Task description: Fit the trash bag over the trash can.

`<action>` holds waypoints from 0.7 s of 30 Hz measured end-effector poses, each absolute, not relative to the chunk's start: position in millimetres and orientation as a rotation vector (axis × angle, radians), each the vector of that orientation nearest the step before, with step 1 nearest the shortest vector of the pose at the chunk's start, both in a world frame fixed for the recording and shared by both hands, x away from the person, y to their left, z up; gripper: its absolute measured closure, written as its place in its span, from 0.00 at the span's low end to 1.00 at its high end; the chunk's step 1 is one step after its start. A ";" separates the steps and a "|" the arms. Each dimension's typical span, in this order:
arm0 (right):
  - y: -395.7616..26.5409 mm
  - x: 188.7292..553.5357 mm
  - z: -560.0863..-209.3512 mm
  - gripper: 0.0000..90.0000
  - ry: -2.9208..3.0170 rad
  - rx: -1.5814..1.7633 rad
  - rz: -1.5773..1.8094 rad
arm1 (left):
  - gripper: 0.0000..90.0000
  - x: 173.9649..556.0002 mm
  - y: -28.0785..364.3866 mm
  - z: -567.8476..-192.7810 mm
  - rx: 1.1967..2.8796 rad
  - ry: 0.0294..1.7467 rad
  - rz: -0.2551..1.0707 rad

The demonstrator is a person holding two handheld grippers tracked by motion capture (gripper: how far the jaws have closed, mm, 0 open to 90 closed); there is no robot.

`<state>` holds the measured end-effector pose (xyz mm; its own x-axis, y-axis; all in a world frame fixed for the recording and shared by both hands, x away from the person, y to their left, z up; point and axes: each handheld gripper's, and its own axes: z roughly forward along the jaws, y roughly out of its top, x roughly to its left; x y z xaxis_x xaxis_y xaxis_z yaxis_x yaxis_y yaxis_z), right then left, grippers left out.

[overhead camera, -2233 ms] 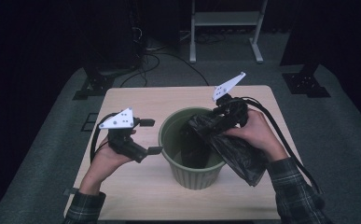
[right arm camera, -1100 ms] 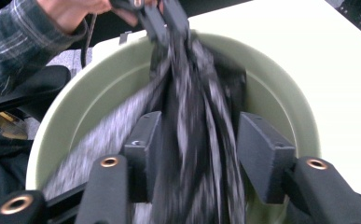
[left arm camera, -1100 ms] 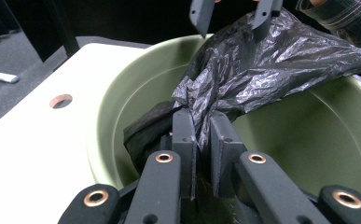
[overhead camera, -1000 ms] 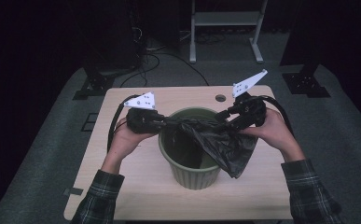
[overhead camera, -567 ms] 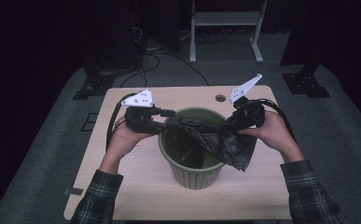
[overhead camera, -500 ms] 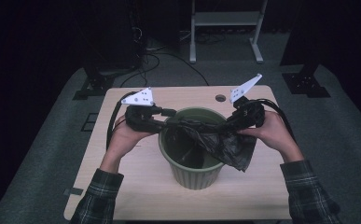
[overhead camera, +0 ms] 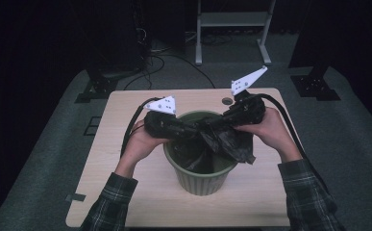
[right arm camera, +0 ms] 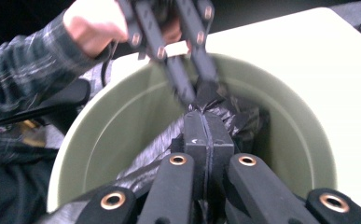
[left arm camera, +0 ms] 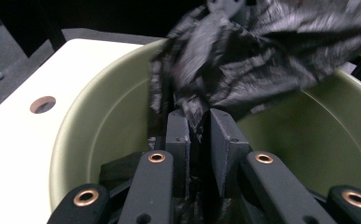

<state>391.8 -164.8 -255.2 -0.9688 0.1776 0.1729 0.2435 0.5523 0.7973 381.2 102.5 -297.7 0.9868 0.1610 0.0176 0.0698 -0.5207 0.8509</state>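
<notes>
**Two grippers stretching a black bag over the green bin**

The person is standing over the table (overhead camera: 126, 202) with both grippers meeting above the bin (overhead camera: 204, 175). The left gripper (left arm camera: 199, 140) is pinching a fold of the bag (overhead camera: 227, 142); its jaws have just been closing, with the plastic between them. The right gripper (right arm camera: 207, 140) is clamping the bag too, pads pressed tight together on a thin layer. The bag is hanging between them, part sagging into the bin's mouth, part draping over its right rim.

Dark lab studio, black curtains, stand bases (overhead camera: 318, 85), cables (overhead camera: 171, 57)
</notes>
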 end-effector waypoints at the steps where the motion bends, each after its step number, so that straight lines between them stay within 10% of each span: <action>1: -159.2 393.5 -253.8 1.00 -2.699 -0.358 -1.417 | 0.86 380.6 100.8 -298.5 2.123 0.158 0.108; 17: -132.4 397.0 -260.7 1.00 -2.723 -0.317 -1.368 | 0.61 378.7 113.2 -285.4 2.093 0.185 0.199; 21: -134.9 394.8 -258.1 0.89 -2.729 -0.322 -1.384 | 0.93 379.0 107.4 -291.0 2.117 0.156 0.160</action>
